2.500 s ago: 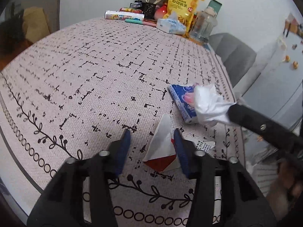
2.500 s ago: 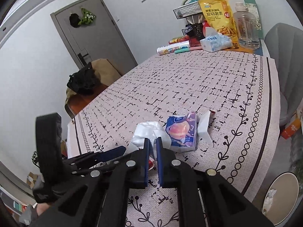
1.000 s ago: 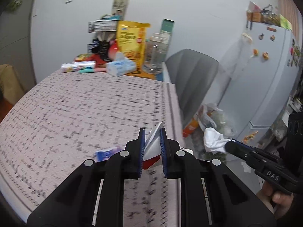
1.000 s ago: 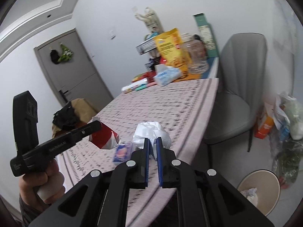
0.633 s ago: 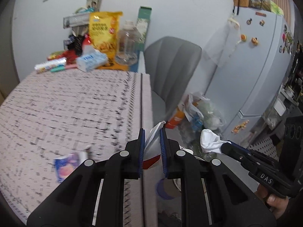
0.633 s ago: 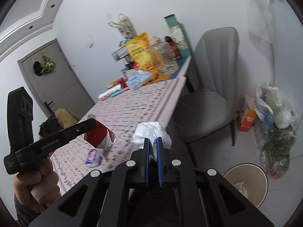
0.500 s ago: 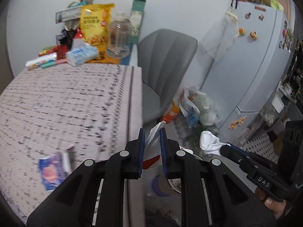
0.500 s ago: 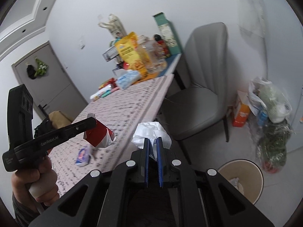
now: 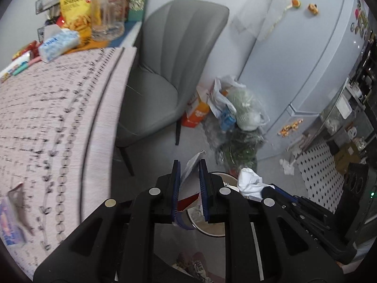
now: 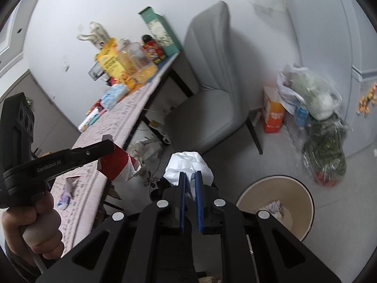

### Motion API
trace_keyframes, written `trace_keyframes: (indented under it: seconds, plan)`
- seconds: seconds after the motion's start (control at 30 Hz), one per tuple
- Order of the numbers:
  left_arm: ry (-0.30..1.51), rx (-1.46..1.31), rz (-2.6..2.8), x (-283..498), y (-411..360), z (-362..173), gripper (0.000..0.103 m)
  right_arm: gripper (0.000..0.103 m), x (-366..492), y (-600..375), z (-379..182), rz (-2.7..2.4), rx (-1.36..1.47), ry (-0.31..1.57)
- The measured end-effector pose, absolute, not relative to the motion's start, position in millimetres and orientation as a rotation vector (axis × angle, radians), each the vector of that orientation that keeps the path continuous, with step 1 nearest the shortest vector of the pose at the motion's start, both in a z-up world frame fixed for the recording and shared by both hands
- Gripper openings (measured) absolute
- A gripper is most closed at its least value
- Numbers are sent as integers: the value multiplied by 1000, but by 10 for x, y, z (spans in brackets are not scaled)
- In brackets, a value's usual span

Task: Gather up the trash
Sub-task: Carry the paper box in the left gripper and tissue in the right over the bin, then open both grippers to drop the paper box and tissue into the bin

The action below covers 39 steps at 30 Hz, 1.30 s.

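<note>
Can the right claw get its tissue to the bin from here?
Probably yes. The right claw holds the tissue in open air, and the bin sits open-topped just below and to its right, with nothing between them.

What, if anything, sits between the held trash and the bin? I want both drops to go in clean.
Nothing visible does. The crumpled tissue and the red-and-white wrapper hang in open air beside the table, with bare floor around the open trash bin.
</note>
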State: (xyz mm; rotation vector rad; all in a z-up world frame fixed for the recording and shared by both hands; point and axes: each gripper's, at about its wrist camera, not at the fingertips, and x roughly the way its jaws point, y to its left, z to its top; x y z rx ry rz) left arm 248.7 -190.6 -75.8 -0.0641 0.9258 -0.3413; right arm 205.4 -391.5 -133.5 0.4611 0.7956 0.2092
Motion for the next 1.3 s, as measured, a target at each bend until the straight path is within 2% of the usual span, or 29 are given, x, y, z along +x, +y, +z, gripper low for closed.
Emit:
trace_keyframes:
  seconds: [0.4, 0.43, 0.47, 0.5, 0.87, 0.93, 0.97, 1.0, 1.3]
  plan:
    - [1070, -38, -389, 2828, -2490, -1320, 16, 14, 2152, -4453, -2005, 112, 562, 892]
    - [1084, -37, -390, 2844, -2529, -1375, 16, 27, 2157, -4489, -2059, 100, 572, 900]
    - [1095, -37, -392, 2855, -2563, -1423, 16, 51, 2156, -4531, -2114, 86, 586, 907]
    - [1105, -36, -393, 2863, -2597, -1467, 16, 58, 2140, -4594, -2164, 64, 603, 905]
    - [1210, -39, -471, 2788, -3005, -1884, 19, 60, 1912, -5063, -2295, -57, 612, 909]
    - [1223, -74, -514, 2772, -3063, -1930, 31, 60, 1847, -5109, -2302, -70, 612, 911]
    - [1226, -85, -524, 2769, -3077, -1942, 54, 60, 1840, -5125, -2300, -74, 612, 912]
    - [1216, -106, -535, 2758, -3067, -1940, 71, 60, 1815, -5142, -2300, -81, 612, 912]
    - [1182, -144, -456, 2803, -2790, -1825, 88, 61, 1787, -5131, -2283, -80, 621, 921]
